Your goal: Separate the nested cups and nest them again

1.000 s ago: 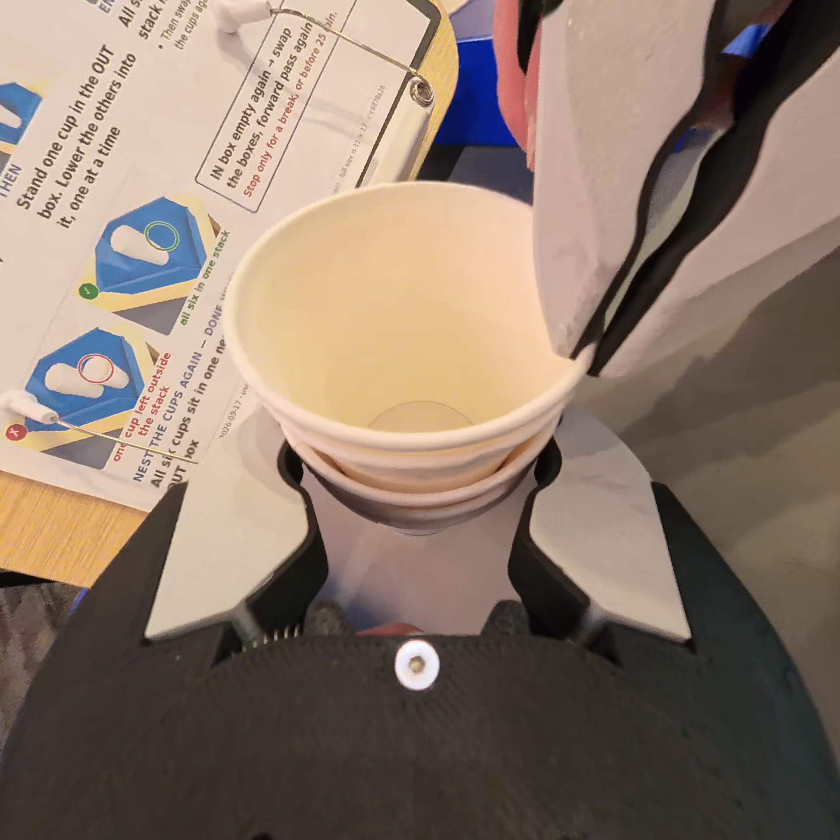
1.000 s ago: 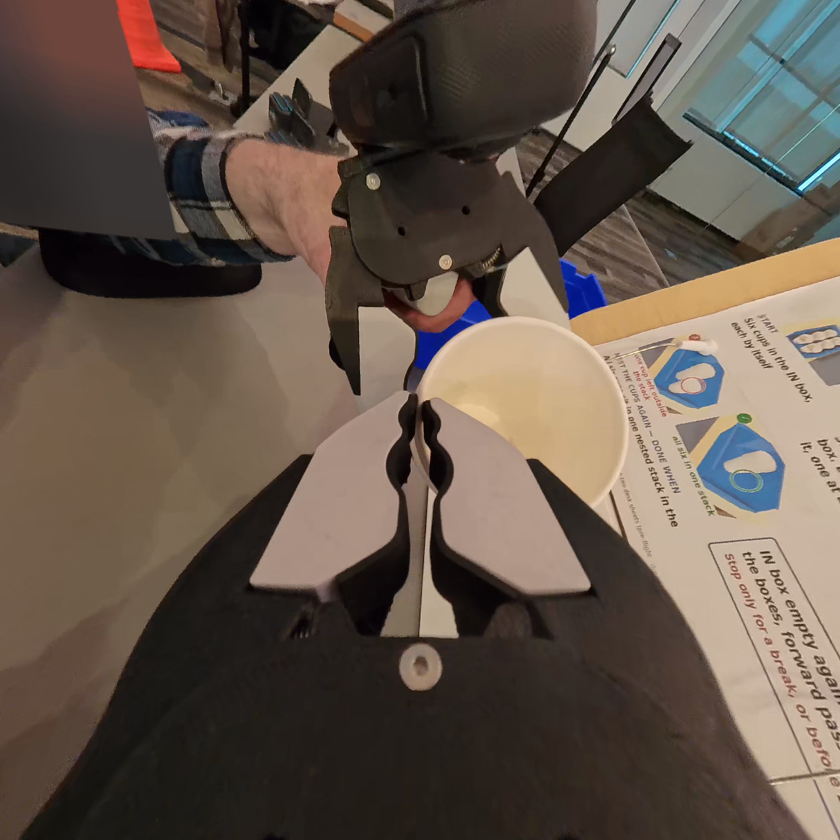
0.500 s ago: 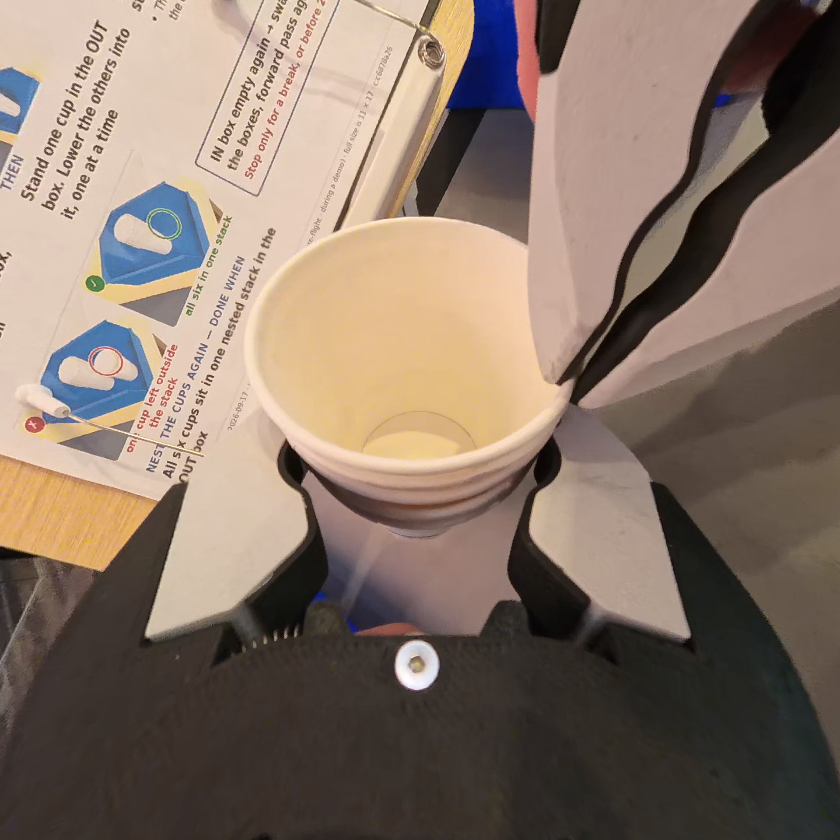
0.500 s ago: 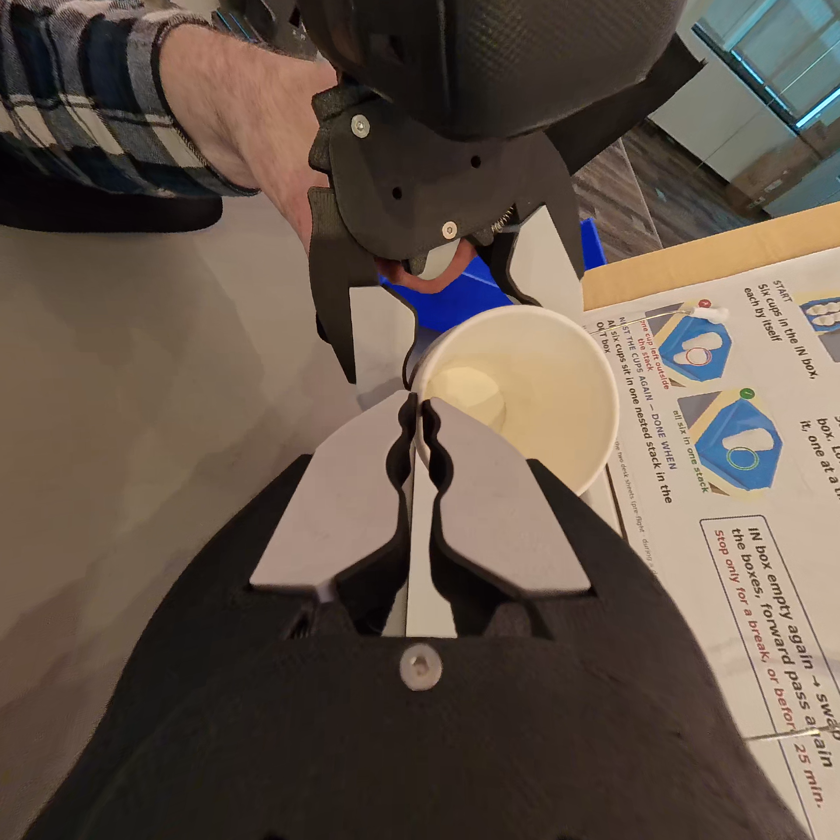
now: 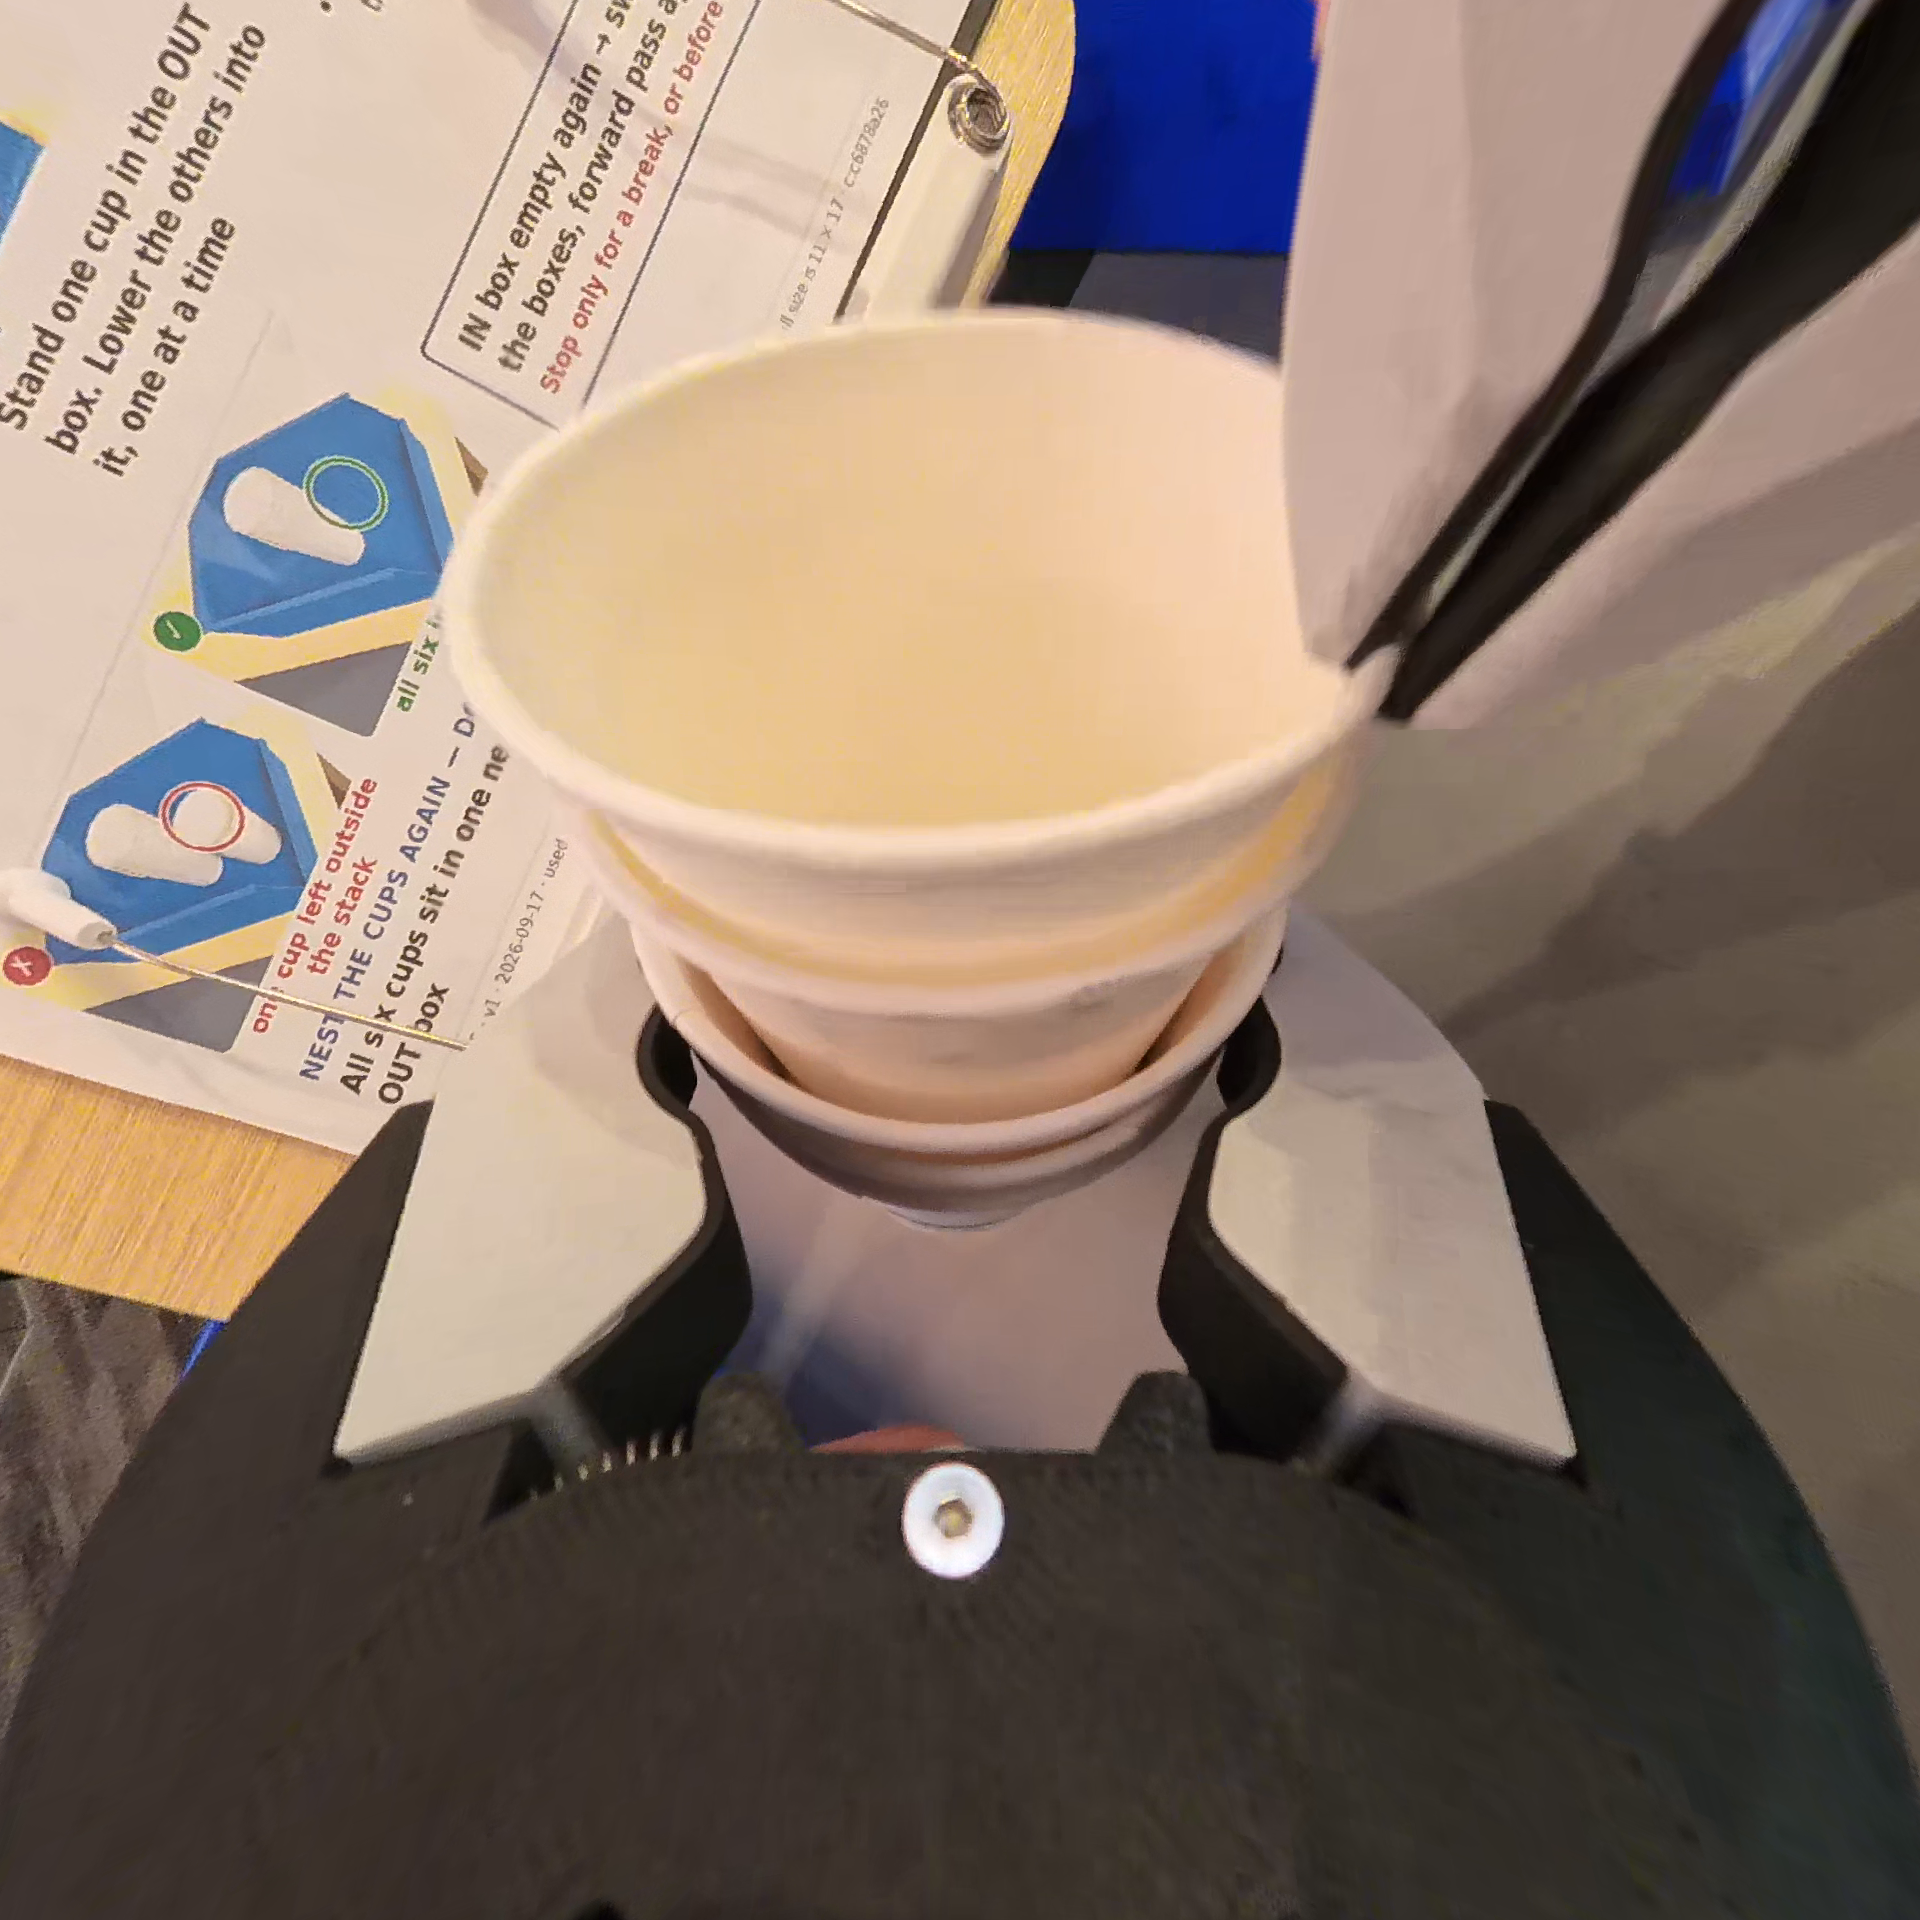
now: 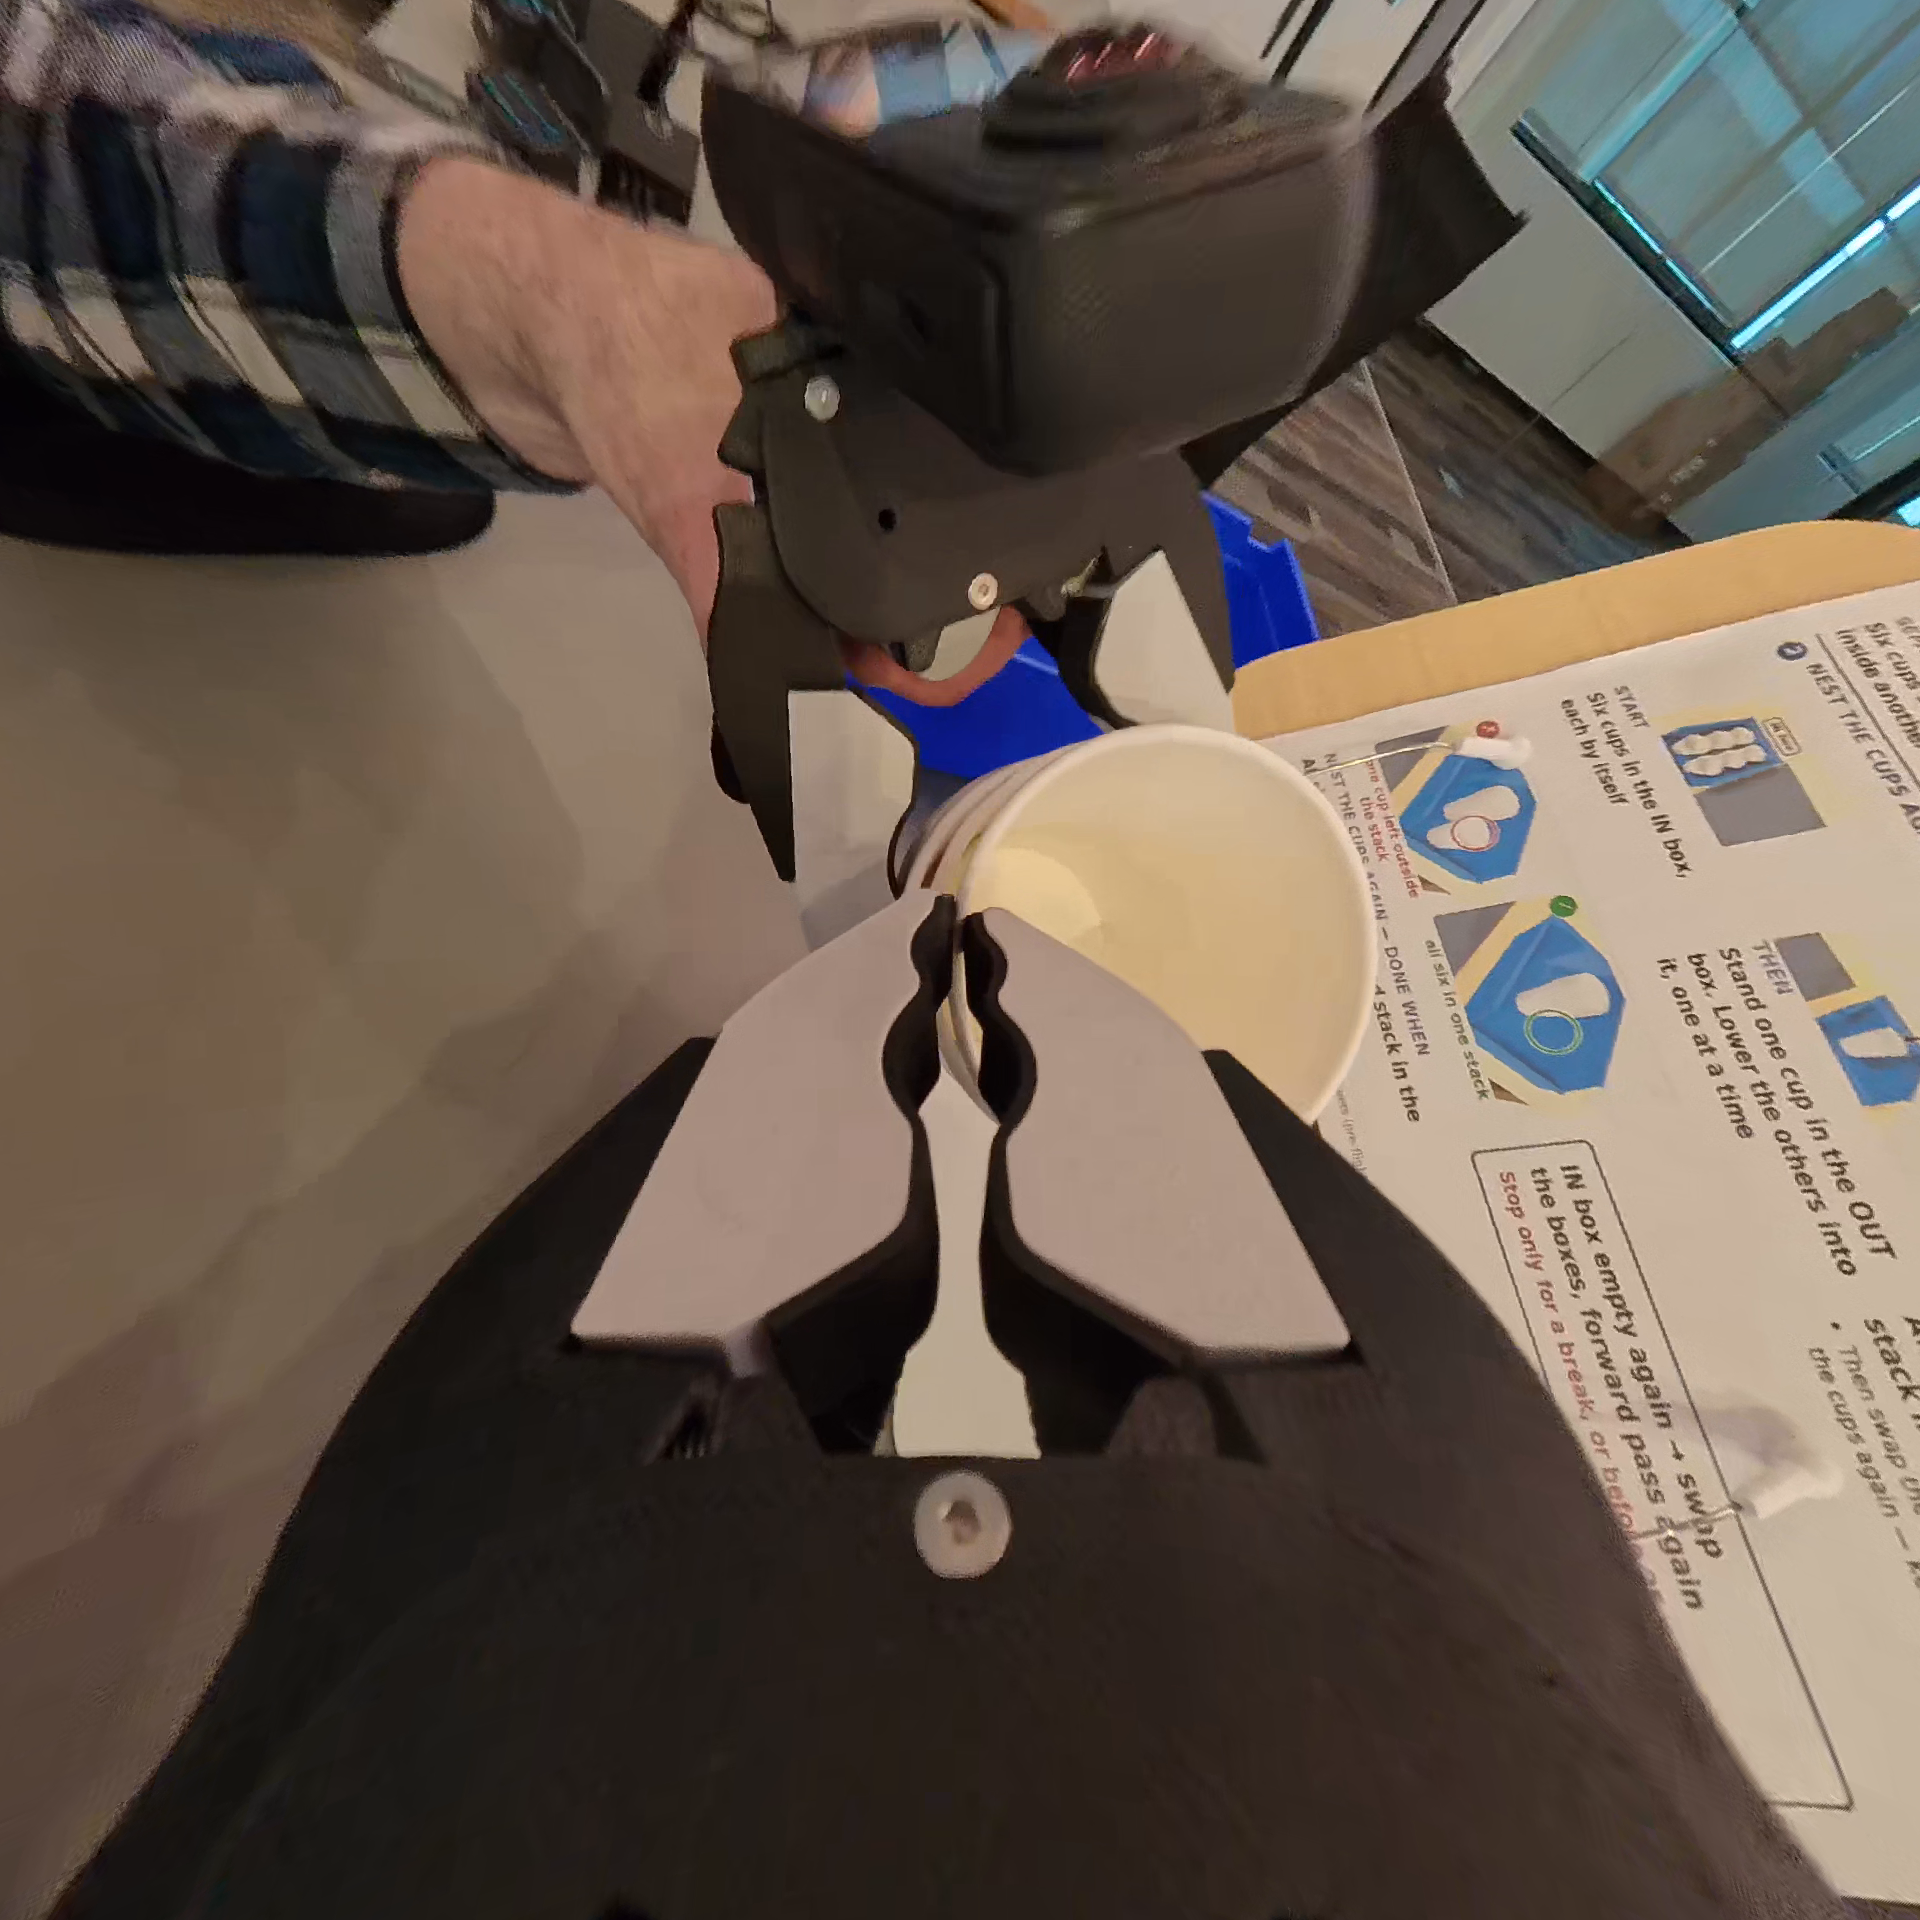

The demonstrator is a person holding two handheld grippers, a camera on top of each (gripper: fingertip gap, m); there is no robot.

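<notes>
Two grips split your work: your left gripper, spread wide, hugs the lower cups while your right gripper pinches the top cup by its rim to draw it free.

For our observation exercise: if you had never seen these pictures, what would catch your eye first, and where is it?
The stack of cream paper cups in the middle, gripped low between the left gripper's wide fingers. The top cup stands lifted out of the rest, its rim pinched at the right by the right gripper. Behind lies a printed instruction sheet on a wooden board.
</notes>
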